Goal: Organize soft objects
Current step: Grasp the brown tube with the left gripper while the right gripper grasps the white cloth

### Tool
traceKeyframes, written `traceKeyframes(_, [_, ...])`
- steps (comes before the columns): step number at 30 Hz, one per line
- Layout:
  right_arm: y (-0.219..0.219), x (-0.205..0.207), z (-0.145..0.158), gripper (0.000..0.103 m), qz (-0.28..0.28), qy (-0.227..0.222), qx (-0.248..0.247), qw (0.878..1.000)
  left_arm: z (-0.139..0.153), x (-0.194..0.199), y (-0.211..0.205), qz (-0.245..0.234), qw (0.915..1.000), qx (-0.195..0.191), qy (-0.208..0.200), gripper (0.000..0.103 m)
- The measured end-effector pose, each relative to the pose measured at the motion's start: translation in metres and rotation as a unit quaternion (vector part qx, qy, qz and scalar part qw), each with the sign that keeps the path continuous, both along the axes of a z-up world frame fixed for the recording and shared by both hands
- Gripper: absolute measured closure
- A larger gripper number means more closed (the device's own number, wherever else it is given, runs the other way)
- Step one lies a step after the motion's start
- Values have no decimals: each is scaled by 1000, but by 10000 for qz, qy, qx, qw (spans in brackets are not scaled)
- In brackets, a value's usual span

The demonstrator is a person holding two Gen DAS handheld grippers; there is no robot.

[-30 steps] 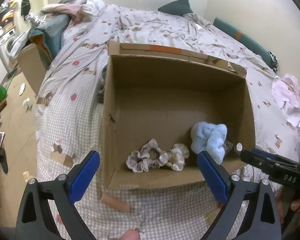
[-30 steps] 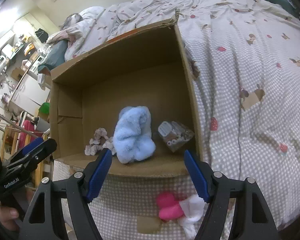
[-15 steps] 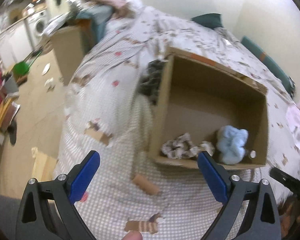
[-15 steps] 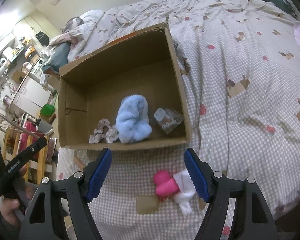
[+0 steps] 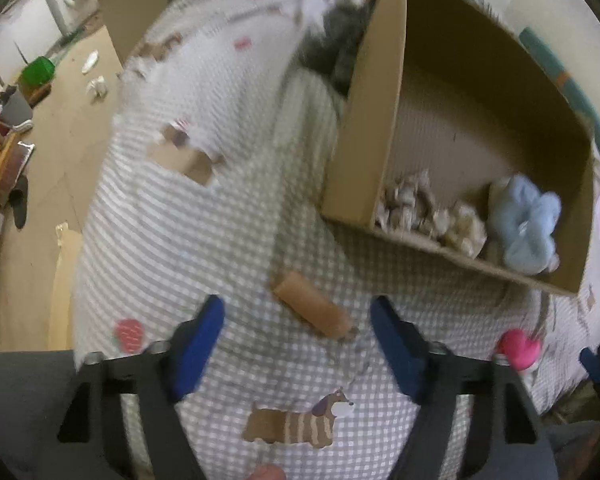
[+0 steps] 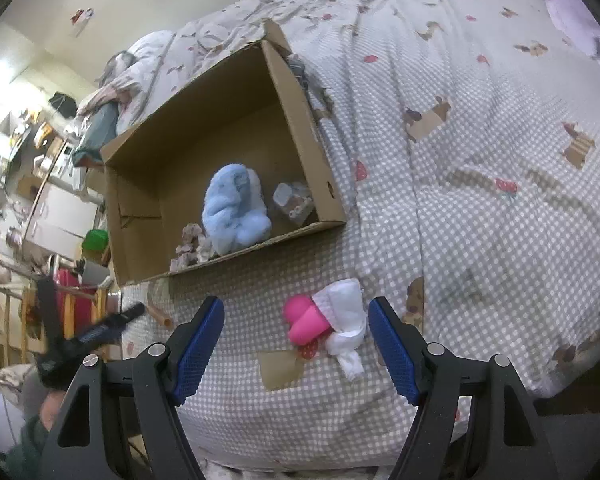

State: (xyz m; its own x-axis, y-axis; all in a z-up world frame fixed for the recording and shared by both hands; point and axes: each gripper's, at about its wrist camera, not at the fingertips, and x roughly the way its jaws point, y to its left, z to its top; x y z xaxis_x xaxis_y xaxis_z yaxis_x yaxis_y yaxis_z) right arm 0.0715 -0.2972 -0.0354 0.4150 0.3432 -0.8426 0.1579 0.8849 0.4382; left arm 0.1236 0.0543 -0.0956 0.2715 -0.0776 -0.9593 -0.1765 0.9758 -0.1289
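An open cardboard box (image 5: 380,120) (image 6: 296,92) lies on the bed. It holds a light blue fluffy toy (image 5: 526,228) (image 6: 236,208), patterned scrunchies (image 5: 420,208) (image 6: 192,244) and a small wrapped packet (image 6: 294,202). A brown cylinder (image 5: 312,310) lies on the bedspread in front of the box, just ahead of my open, empty left gripper (image 5: 296,340). A pink and white soft object (image 6: 326,318) (image 5: 518,346) lies between the fingers of my open right gripper (image 6: 296,340), just ahead of them.
The checked bedspread (image 6: 480,200) with dog and strawberry prints covers the bed. A grey garment (image 5: 336,52) lies behind the box. The floor to the left holds a green container (image 5: 38,70), red items and furniture. The left gripper shows in the right wrist view (image 6: 108,326).
Both grippers have pulled back from the box toward the bed's near edge. The left one swung left and down over the brown cylinder; the right one now frames the pink and white object.
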Motion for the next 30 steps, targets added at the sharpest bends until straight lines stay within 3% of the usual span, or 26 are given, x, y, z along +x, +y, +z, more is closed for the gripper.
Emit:
traceKeyframes(3, [-1, 2, -3, 24, -28, 66, 23, 10000, -12, 6, -7, -116, 9999, 31, 104, 55])
traceKeyframes(5, [-1, 4, -4, 24, -21, 89, 23, 10000, -18, 10, -13, -189, 9995, 185, 147, 74])
traceKeyframes(8, [-1, 5, -5, 24, -30, 100, 35, 9999, -22, 10, -14, -211, 9987, 418, 193, 96])
traceKeyframes(13, [-2, 7, -6, 24, -50, 120, 14, 9999, -8, 9, -4, -76, 9968, 798, -48, 99])
traceKeyframes(18, [-9, 5, -6, 24, -147, 140, 87, 9998, 21, 0, 8, 119, 9969, 689, -358, 99])
traceKeyframes(22, [-23, 2, -8, 24, -377, 182, 255, 9988, 63, -19, -9, -365, 9943, 530, -854, 99])
traceKeyframes(25, [-21, 4, -18, 25, -307, 402, 285, 9983, 79, -33, -23, -684, 9928, 339, -924, 99])
traceKeyframes(26, [-18, 5, -21, 32, -246, 477, 257, 9982, 81, -38, -28, -809, 9922, 275, -904, 99])
traceKeyframes(27, [-14, 6, -24, 53, -146, 557, 178, 9982, 80, -41, -33, -935, 9917, 208, -861, 99])
traceKeyframes(28, [-9, 7, -27, 62, -15, 643, 92, 9979, 78, -42, -36, -1060, 9909, 145, -820, 99])
traceKeyframes(30, [2, 9, -35, 67, 195, 803, -71, 9966, 73, -45, -45, -1196, 9896, 87, -793, 99])
